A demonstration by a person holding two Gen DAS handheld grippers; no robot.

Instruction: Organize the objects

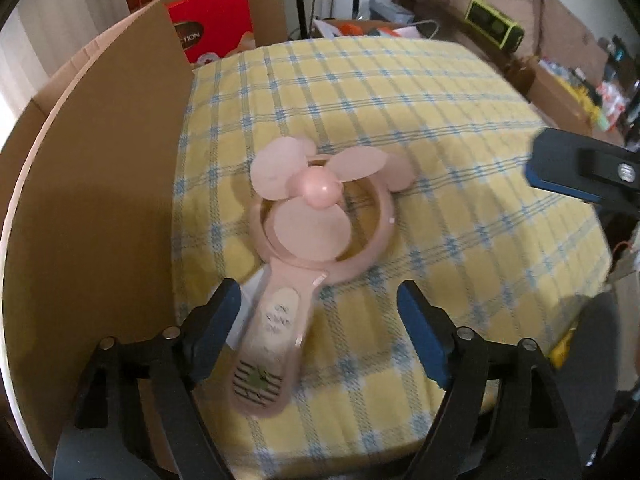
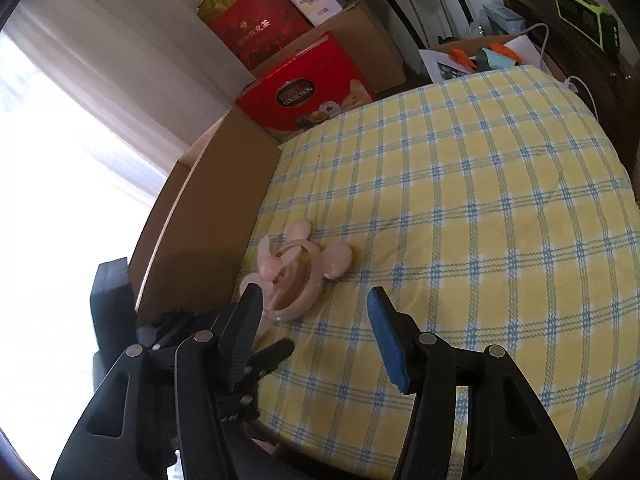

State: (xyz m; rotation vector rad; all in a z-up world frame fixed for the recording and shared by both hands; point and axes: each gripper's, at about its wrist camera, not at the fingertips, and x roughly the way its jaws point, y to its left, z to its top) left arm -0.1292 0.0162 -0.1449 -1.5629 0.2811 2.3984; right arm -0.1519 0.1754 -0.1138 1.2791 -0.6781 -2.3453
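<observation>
— Pink plastic is all we have to sort, as far as we can see: 1 handheld fan (image 1: 316, 240) with round ears, lying flat on the yellow checked cloth (image 1: 440, 128), near the cloth's left edge and just beside the cardboard box (image 1: 100, 200).

— Do we have hold of it?

— We judge not. Our left gripper (image 1: 320, 312) has its jaws spread wide, and the fan's handle lies between them, close to the left finger (image 1: 220, 312); whether that pad touches the handle, we cannot tell. Nothing is clamped.

— And our right gripper (image 2: 316, 320)?

— Wide as well, holding nothing. It hangs over bare cloth, with the fan just ahead of its left finger (image 2: 248, 320). From the left camera we see only 1 of its blue-padded tips at the right edge.

— So how far along are we?

— Early, we think. The fan is on the cloth, not in the box, and we cannot see inside the box to say whether anything is already there. No other loose item shows on the cloth in either view.

— What is left?

— Probably closing on the handle, lifting, and setting the fan wherever it belongs. The box is our guess.
</observation>
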